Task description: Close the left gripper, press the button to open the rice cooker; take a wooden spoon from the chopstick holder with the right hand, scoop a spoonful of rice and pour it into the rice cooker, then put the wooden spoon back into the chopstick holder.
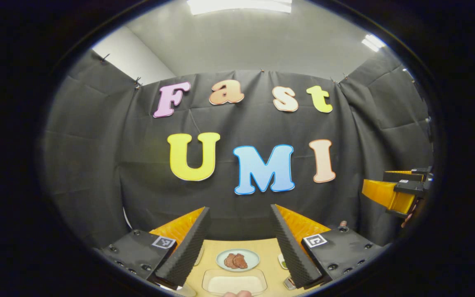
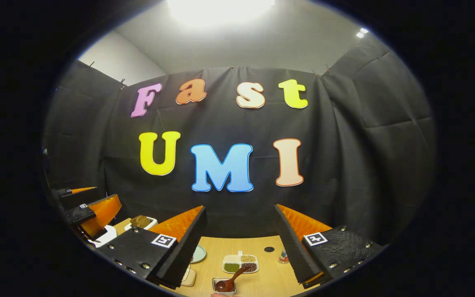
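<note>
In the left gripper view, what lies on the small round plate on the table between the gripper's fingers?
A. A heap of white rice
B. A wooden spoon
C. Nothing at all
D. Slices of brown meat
D. The round plate holds a few brown slices of meat, seen between the open fingers of the left gripper; the clear rectangular dish nearer the camera is a separate thing.

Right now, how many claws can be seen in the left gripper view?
2. The left claw stands open at the bottom, above the table. The right claw is at the right edge, partly cut off.
</note>
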A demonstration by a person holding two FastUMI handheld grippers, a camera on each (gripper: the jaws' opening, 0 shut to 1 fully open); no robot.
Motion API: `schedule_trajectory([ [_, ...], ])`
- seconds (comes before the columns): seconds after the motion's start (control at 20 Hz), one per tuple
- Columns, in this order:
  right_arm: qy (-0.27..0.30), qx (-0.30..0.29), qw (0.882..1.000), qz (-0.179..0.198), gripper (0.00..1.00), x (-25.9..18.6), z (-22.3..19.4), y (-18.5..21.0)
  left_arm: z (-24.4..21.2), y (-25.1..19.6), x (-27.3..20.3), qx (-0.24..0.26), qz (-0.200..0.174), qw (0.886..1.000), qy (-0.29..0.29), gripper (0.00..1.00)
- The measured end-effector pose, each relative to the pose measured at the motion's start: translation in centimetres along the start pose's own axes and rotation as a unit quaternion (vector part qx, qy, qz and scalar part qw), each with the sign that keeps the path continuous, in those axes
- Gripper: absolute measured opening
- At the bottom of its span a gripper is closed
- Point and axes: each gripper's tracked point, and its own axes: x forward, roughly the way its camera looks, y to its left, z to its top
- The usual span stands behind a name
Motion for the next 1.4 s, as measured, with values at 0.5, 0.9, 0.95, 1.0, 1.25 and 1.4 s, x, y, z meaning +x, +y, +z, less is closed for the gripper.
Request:
schedule_trajectory([
  [0.5, 0.007, 0.002, 1.0, -0.002, 0.97, 0.1, -0.9, 0.5, -1.1, 2.8, -0.1, 0.009, 0.018, 1.0, 0.004, 0.94],
  [0.9, 0.012, 0.005, 1.0, -0.002, 0.97, 0.8, -1.7, 0.9, -4.0, 6.4, -0.6, 0.006, 0.028, 0.999, 0.024, 0.57],
  [0.95, 0.013, 0.005, 1.0, 0.0, 0.97, 0.9, -1.7, 1.2, -5.1, 6.6, -0.6, -0.003, 0.027, 0.999, 0.038, 0.45],
  [1.0, 0.013, 0.005, 1.0, 0.002, 0.97, 1.0, -1.8, 1.3, -6.0, 7.3, -0.7, -0.014, 0.032, 0.998, 0.052, 0.33],
  [1.25, 0.019, 0.001, 1.0, 0.016, 0.97, 1.4, -2.4, 2.6, -12.3, 12.1, -2.2, -0.072, 0.065, 0.986, 0.134, 0.07],
  [1.4, 0.021, -0.002, 1.0, 0.023, 0.97, 1.4, -2.6, 3.1, -15.8, 16.2, -4.0, -0.072, 0.106, 0.976, 0.176, 0.07],
])
